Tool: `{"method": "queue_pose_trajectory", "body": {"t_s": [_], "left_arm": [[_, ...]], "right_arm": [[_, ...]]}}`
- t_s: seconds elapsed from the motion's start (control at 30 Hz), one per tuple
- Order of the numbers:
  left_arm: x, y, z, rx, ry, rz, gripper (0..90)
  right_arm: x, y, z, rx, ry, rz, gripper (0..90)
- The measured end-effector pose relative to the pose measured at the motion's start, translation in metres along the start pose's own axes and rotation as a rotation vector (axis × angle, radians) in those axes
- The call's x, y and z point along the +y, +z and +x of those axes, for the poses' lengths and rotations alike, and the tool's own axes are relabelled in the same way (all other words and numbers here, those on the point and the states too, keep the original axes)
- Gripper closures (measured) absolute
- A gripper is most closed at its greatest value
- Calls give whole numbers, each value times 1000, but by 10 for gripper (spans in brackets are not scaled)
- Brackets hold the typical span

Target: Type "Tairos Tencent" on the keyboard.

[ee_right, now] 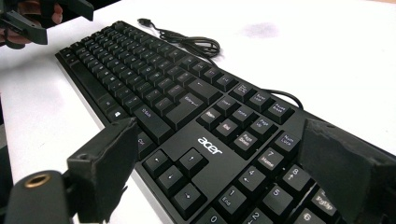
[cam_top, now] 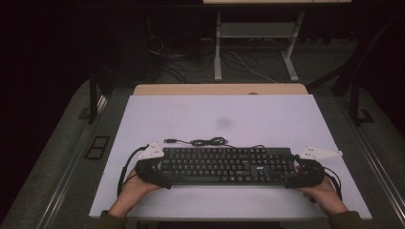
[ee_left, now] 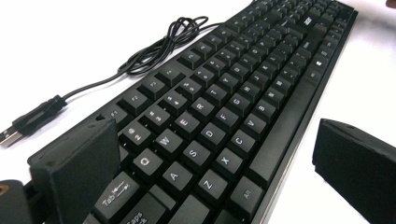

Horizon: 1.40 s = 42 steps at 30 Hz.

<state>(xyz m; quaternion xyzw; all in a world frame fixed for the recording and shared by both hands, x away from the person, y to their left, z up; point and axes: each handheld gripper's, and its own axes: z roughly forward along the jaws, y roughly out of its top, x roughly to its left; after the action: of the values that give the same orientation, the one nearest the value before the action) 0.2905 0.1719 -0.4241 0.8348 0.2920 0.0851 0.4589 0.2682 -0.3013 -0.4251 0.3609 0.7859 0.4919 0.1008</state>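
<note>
two grippers sit at the ends of a black keyboard (cam_top: 225,165) that lies across the near half of the white table (cam_top: 219,114). the left gripper (cam_top: 152,172) is at the keyboard's left end, the right gripper (cam_top: 302,175) at its right end, each carried by a hand coming in from the near edge.

in the left gripper view the jaws stand released and wide, one over the tab-key corner, the other off the near edge above bare table; nothing is pinched. in the right gripper view the jaws are likewise spread, straddling the number-pad end, and whether the far jaw touches the keys is hard to make out.

the keyboard's cable (cam_top: 209,141) lies coiled just beyond its far edge, its usb plug (ee_left: 8,136) loose on the table. from above, the grippers hide both end corners of the keyboard, and the key legends are too small to read there. a faint grey smudge (cam_top: 223,123) marks the table farther back. the floor beyond is dark, and little of it can be made out.
</note>
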Motion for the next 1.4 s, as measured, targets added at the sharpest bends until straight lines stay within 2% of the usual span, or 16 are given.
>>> {"method": "queue_pose_trajectory", "body": {"t_s": [0.1,0.27,0.47,0.9,1.4], "left_arm": [[0,0,-2,2,7,-2,2],[1,-1,-3,8,10,-3,2],[0,-1,-2,10,-3,-6,0],[-3,-3,0,1,-18,-13,0],[-1,-2,-1,3,-14,-15,0]], "right_arm": [[1,-1,-1,8,11,-3,119],[3,0,-1,29,1,2,119],[7,4,0,42,-3,3,133],[15,16,7,70,8,9,143],[22,29,16,99,-12,27,150]]}}
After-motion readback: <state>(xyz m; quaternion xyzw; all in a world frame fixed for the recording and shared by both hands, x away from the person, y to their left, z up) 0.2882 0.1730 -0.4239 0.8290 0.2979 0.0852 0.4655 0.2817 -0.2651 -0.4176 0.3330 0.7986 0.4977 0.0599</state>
